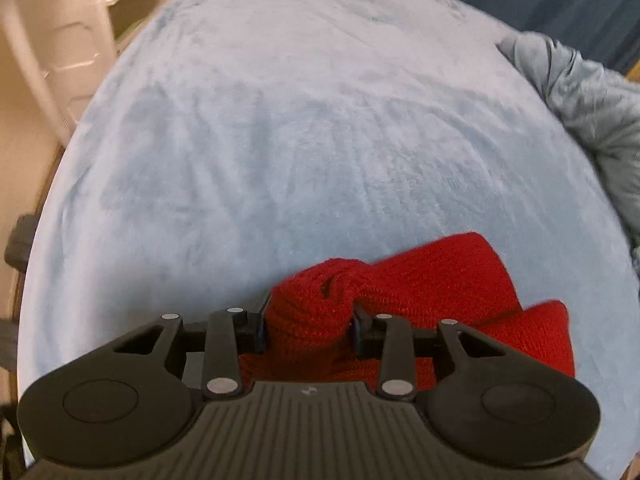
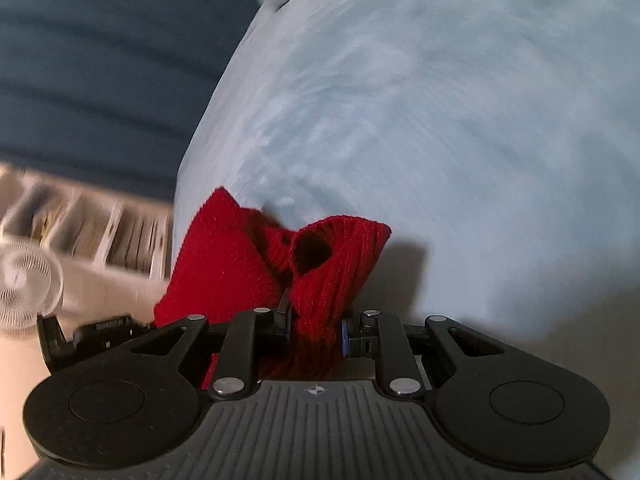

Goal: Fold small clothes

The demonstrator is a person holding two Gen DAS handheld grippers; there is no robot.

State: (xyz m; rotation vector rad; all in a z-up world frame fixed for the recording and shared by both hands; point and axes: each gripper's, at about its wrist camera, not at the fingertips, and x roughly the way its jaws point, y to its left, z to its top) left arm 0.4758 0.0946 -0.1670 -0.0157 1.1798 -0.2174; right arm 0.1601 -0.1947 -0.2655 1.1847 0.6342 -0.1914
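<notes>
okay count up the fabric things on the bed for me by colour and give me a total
Red: 1, the red knit garment, gripped by both the left gripper and the right gripper.
Light blue: 1, the plush blanket covering the bed.
Grey-blue: 1, the crumpled cloth at the blanket's edge.
Total: 3

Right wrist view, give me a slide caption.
Right gripper clamps bunched red knit over blue blanket.
</notes>
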